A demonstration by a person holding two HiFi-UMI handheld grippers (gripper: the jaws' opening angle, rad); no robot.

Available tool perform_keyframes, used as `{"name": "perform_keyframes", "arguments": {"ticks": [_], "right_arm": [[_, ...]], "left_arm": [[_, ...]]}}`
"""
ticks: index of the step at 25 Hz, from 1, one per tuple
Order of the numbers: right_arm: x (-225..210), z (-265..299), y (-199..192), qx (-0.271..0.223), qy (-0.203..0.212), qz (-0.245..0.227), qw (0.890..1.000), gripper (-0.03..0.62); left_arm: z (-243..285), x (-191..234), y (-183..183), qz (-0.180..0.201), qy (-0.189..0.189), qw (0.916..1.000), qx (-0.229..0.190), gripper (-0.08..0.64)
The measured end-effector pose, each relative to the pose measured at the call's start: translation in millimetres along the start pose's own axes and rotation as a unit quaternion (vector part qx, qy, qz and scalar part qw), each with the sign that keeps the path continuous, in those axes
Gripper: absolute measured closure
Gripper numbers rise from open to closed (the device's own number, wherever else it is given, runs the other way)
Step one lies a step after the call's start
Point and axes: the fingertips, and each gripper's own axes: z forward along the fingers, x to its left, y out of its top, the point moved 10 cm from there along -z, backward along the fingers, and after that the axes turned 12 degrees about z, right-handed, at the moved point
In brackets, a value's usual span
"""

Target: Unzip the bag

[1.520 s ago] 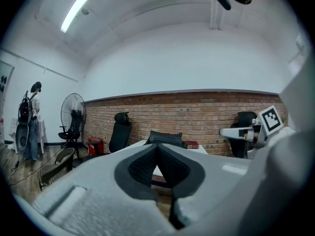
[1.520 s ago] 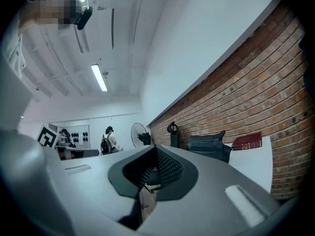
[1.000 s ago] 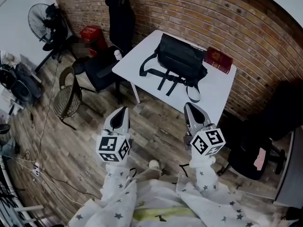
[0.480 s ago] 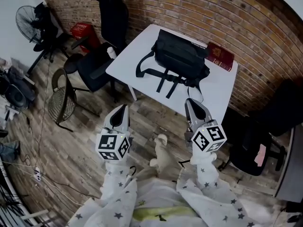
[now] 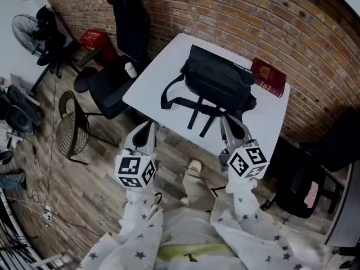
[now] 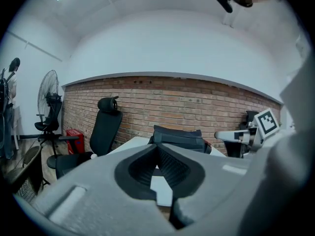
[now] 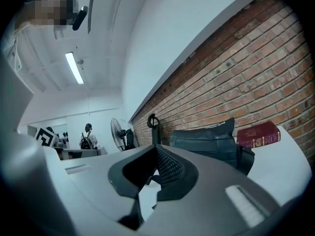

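The left tongs [image 5: 147, 128] and right tongs [image 5: 228, 121] are both clenched on nothing, near the bag [image 5: 216, 83].

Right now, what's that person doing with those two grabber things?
A person holds two grippers, both shut and empty. The left gripper and right gripper point at a table where a black bag lies beside a red book. Neither has hold of the bag, so unzipping has not begun.

I see flat, cool indoor light; a ceiling strip light [image 7: 75, 68] glows upper left in the right gripper view. Fisheye bows the brick wall [image 5: 236, 16]; corners go black, foreground soft.
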Motion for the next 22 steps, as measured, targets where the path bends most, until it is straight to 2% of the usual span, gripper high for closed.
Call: {"name": "perform_keyframes", "arguments": {"ticks": [16,22], "right_arm": [[-57.6,80.0,30.1,0.011,-0.012,0.029,0.999,0.586],[-67.9,103.8,30.3,0.018,0.002,0.047,0.999,0.586]], "left_arm": [[123.3,28.9,24.9,-0.004,-0.029,0.9996,0.002,0.561],[152.1,41.0,26.1,-0.01,-0.038,0.9992,0.008,0.56]]}}
